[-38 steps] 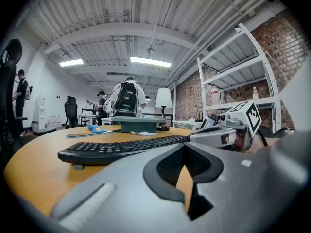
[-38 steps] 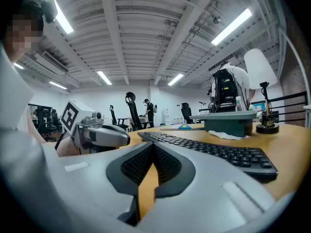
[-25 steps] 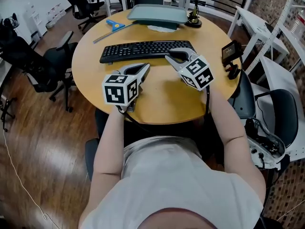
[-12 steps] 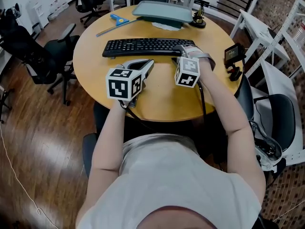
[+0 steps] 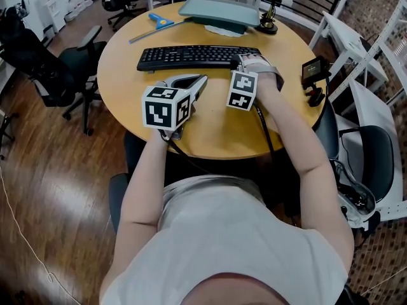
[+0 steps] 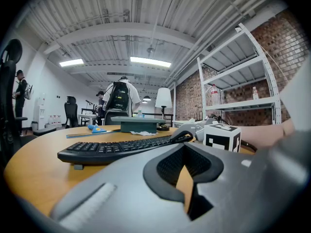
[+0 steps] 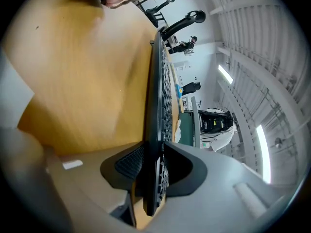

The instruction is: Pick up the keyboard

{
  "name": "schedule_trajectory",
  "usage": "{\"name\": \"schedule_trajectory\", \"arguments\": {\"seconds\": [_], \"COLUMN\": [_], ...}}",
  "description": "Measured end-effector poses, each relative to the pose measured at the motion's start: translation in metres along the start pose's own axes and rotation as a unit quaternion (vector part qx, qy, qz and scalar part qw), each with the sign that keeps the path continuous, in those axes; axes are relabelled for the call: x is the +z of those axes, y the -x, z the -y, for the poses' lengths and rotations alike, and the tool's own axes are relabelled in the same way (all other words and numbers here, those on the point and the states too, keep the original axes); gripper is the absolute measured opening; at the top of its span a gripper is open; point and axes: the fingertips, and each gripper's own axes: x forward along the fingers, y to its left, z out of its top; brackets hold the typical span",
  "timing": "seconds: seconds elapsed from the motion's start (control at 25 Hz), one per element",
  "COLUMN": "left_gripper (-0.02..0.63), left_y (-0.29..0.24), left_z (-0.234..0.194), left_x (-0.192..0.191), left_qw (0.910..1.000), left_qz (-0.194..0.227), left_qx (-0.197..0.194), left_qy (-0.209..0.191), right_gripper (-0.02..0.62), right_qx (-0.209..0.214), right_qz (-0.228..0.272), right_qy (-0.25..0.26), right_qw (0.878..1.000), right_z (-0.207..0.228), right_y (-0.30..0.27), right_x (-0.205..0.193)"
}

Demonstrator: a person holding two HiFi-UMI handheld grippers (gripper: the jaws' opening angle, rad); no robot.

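1. The long black computer keyboard [image 5: 191, 57] lies flat across the 12 o'clock half of the round tan wooden table [image 5: 216, 126], not yet lifted.
2. My right gripper [image 5: 240, 61] is clenched on the keyboard's 3 o'clock end. I judge I took it there because the short edge overhangs nothing and one jaw can slide beneath it.
3. My left gripper [image 5: 202, 79] rests on the table at the keyboard's 6 o'clock side, just apart from it. Its jaws are closed on nothing, so it is idle, perhaps waiting to steady the far end.
4. The right gripper view shows what the head view cannot. The keyboard [image 7: 156, 106] runs edge-on through the right gripper [image 7: 155, 147], with one pad against its underside and the other over the keys. The view is rolled sideways, which tells me the jaws stand one above the other.
5. The left gripper view gives the low side-on look. The keyboard [image 6: 116, 148] sits on its small foot at 10 o'clock of the left gripper [image 6: 183, 142], with bare wood showing through the hollow between the pads.
6. A one-ended grip on so long a thing may let the free end droop when I lift.
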Motion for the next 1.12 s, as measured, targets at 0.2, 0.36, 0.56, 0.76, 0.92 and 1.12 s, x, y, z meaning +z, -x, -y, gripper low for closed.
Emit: {"name": "schedule_trajectory", "arguments": {"seconds": [0.2,0.36,0.56,0.76,0.92,1.12], "left_gripper": [0.000,0.000,0.000,0.000,0.000,0.000], "left_y": [-0.001,0.000,-0.001,0.000,0.000,0.000], "left_z": [0.000,0.000,0.000,-0.001,0.000,0.001], "left_x": [0.000,-0.001,0.000,-0.001,0.000,-0.001], "left_qw": [1.0000,1.0000,1.0000,1.0000,1.0000,1.0000], "left_qz": [-0.001,-0.001,0.000,0.000,0.000,0.000], "left_qx": [0.000,0.000,0.001,0.000,0.001,0.001], "left_qy": [0.000,0.000,0.000,0.000,0.000,0.000], "right_gripper": [0.101,0.089,0.080,0.077,0.078,0.080], "right_qx": [-0.015,-0.031,-0.060,-0.092,-0.115,-0.129], "right_qz": [-0.007,-0.005,0.001,0.004,0.009,0.011], "right_qy": [0.000,-0.015,-0.017,-0.009,-0.005,-0.005], "right_qw": [1.000,0.999,0.998,0.996,0.993,0.992], "right_z": [0.002,0.006,0.018,0.026,0.036,0.042], "right_y": [-0.005,-0.002,0.000,0.007,0.014,0.017], "right_x": [-0.001,0.000,-0.001,0.001,0.002,-0.002]}}
